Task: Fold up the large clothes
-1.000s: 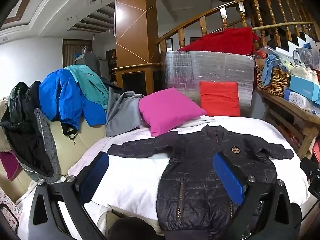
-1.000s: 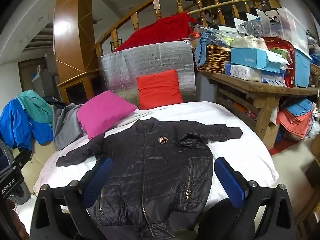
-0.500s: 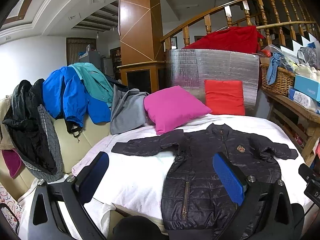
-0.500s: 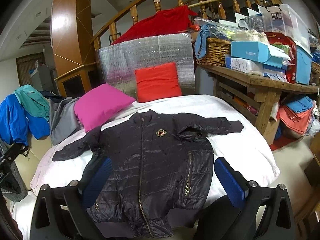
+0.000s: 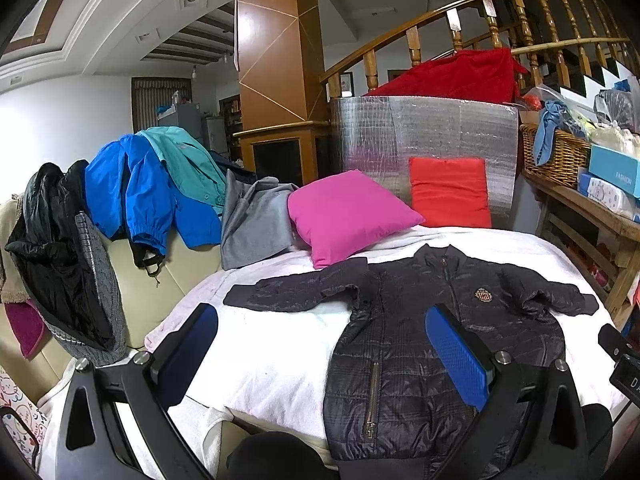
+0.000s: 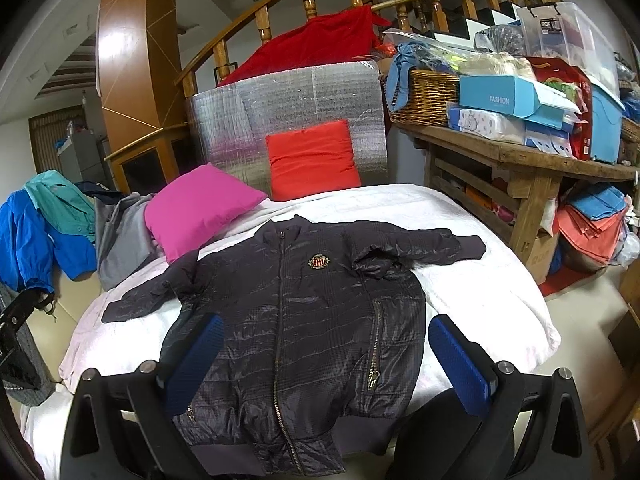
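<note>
We're holding both tongs spread wide and empty above the near edge of the bed (image 6: 500, 280): left gripper (image 5: 320, 352), right gripper (image 6: 326, 360). The jacket (image 6: 304, 320) is lying flat, zipped, front up, hem hanging over the near edge, collar pointing at the far edge, both sleeves out sideways. Folding is not started yet, we're judging. Risks: the shell is looking slick and puffy, so a shallow pinch is likely slipping off or catching only the top layer. The hem overhang is inviting the whole jacket to slide off the near edge if we're pulling toward us. The left sleeve is ending near the pink pillow (image 5: 348, 212); folding is possibly snagging it.
</note>
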Motion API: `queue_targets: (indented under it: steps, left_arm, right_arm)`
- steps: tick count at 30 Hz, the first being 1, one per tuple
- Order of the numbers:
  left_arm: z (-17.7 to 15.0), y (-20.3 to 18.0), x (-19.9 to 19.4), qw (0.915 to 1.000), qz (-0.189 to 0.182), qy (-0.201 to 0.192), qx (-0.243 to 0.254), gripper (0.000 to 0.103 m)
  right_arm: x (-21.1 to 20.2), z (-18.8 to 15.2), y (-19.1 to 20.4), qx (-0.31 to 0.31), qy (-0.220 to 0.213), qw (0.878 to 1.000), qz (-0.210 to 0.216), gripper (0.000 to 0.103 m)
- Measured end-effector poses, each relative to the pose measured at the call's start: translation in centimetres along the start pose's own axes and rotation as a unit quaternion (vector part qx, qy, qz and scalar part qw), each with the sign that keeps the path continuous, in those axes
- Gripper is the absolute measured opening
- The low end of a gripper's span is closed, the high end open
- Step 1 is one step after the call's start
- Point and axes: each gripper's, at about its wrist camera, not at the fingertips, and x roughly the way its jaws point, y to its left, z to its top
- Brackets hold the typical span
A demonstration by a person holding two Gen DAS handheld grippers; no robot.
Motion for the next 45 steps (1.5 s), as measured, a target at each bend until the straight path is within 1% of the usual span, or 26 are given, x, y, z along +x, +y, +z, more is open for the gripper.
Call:
queue_targets:
  steps: [20,36,45]
  left_arm:
    - [-1.1,-1.1,1.7,0.9995,-0.006,0.03,0.01,0.103]
    - [-1.7,-1.4,2.5,0.9992,-0.01,0.037,0.01,0.103]
    - [-2.4,-1.6,4.0,0.9985,-0.015,0.051,0.007,0.103]
  right_arm:
    - [1.5,-0.6,0.0,0.0,0.02,1.0,0.0,0.103]
    - [2.1,-1.1,-0.1,-0.001,0.031,1.0,0.0,0.103]
    - [3.5,-1.6,0.0,-0.006,0.047,0.999,-0.005,0.103]
